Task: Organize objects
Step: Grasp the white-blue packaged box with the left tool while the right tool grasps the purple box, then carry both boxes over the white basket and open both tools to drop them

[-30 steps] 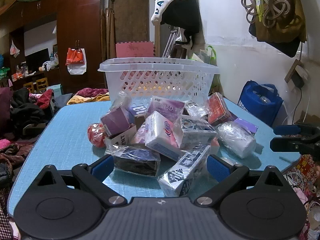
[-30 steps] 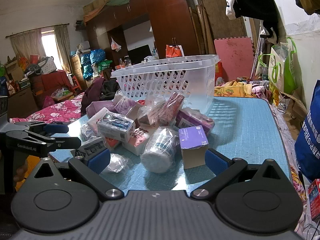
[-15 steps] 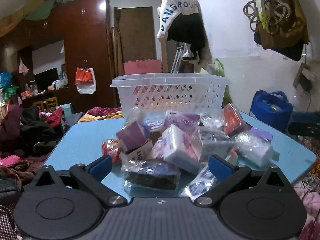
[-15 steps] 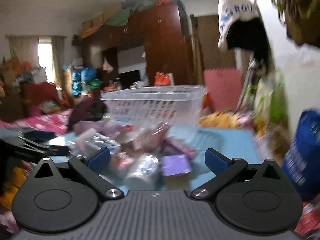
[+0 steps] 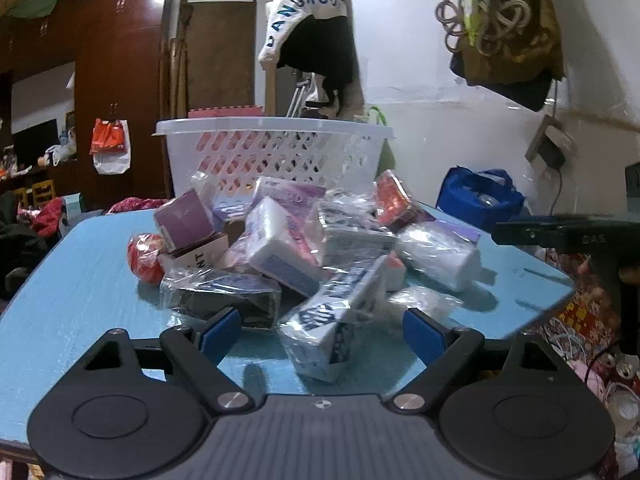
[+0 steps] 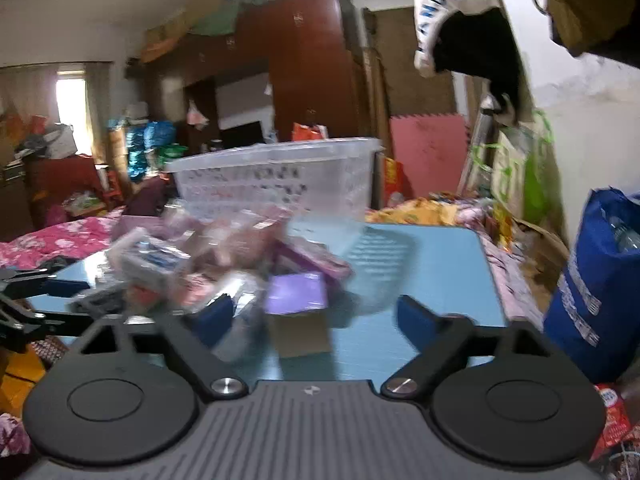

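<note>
Here, heaped plastic-wrapped boxes and packets on the light blue table, before the white lattice plastic basket.

Nearest: blue-and-white wrapped carton, lying between the spread-wide blue pads of the left gripper; right gripper likewise gaping, purple-topped box between its tips, touching neither.

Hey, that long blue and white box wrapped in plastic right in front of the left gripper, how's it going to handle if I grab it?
The blue and white box looks stiff, so it should hold shape between the jaws. Its loose, glossy wrap may slip or bunch. It leans tilted against the pile, so pulling it could shift neighbours.
</note>
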The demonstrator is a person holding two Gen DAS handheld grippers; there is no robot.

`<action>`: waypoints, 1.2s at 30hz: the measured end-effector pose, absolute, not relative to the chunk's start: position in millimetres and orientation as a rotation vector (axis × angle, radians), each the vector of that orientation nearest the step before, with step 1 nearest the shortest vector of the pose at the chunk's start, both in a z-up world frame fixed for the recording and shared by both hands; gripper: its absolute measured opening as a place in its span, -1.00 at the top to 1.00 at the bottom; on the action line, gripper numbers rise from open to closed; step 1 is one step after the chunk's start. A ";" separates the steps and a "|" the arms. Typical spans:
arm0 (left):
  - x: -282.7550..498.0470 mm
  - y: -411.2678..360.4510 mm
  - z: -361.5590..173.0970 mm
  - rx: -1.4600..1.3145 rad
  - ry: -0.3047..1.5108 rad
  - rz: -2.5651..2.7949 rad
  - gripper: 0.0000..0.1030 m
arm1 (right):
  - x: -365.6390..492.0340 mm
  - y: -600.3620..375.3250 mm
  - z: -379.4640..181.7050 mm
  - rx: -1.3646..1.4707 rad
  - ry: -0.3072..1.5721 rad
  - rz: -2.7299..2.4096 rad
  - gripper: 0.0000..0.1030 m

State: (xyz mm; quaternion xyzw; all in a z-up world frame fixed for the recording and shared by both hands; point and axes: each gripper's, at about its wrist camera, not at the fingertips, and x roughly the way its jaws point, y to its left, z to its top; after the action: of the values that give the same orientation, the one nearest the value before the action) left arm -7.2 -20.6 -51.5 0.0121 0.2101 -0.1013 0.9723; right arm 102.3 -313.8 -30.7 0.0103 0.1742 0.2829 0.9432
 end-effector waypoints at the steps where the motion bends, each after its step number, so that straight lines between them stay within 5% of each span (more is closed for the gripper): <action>1: -5.7 -19.0 -52.5 0.020 0.420 -0.198 -0.78 | 106.7 -314.0 -32.3 0.016 0.370 0.570 -0.35; 3: -4.6 -17.6 -53.8 0.013 0.405 -0.195 -0.77 | 111.9 -309.3 -34.2 0.003 0.386 0.579 -0.18; 14: -3.6 -21.9 -57.6 0.061 0.346 -0.205 -0.71 | 111.2 -289.7 -34.9 -0.047 0.382 0.621 -0.27; 19: -3.4 -28.2 -60.1 0.089 0.341 -0.209 -0.50 | 115.8 -285.6 -40.6 -0.032 0.398 0.617 -0.20; 22: -3.0 -27.9 -60.7 0.089 0.347 -0.208 -0.09 | 113.2 -285.3 -41.9 -0.043 0.412 0.627 0.15; 26: -7.6 -26.0 -60.3 0.084 0.331 -0.214 0.28 | 105.1 -290.0 -39.1 -0.052 0.393 0.603 0.16; 36: -22.5 -22.1 -47.7 0.083 0.278 -0.220 0.30 | 102.8 -305.1 -31.0 -0.029 0.361 0.565 0.17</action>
State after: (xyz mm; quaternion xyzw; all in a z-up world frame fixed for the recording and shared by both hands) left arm -22.5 -22.1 -47.7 0.0411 0.1381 -0.1093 0.9835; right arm 102.8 -305.1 -31.0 -0.0141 0.1769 0.2774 0.9442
